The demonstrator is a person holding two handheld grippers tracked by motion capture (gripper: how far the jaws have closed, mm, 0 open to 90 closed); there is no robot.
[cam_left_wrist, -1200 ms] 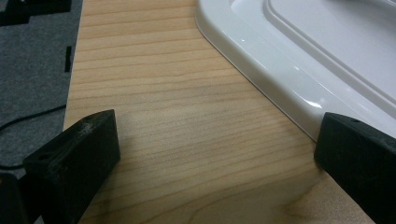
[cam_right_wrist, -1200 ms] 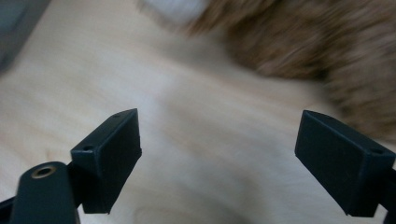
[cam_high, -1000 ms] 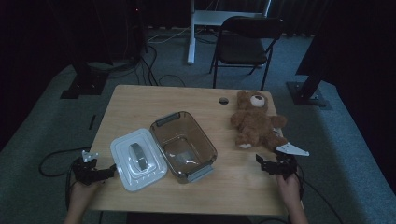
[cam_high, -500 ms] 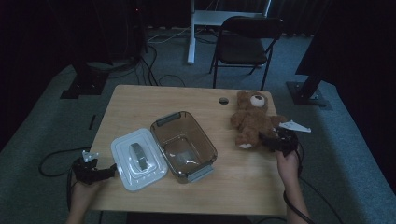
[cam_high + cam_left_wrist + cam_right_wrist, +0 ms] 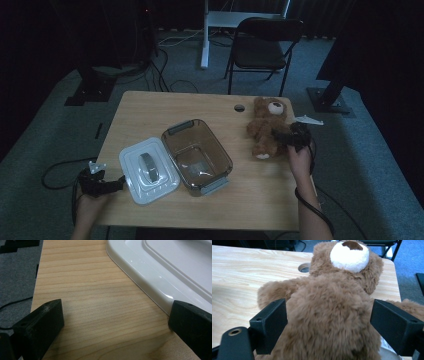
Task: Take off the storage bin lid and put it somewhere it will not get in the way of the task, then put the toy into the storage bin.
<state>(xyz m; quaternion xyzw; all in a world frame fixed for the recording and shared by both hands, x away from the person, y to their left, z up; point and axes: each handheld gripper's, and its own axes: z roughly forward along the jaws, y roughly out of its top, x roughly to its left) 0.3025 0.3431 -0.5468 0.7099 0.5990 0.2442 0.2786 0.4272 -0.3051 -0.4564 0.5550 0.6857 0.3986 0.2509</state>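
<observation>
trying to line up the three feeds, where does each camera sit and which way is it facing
High view: above the person's side, facing forward and down on the table; forearms, left gripper, right gripper show.
Left gripper view: rides the left gripper, facing the white lid; open jaws show.
Right gripper view: faces the teddy bear; jaws either side of it.
Shared: lid and bear also appear from above.

A brown plush bear [image 5: 265,127] lies on its back near the table's right edge, white muzzle with a dark nose facing up, head toward the far side, torso between my right jaws.
</observation>
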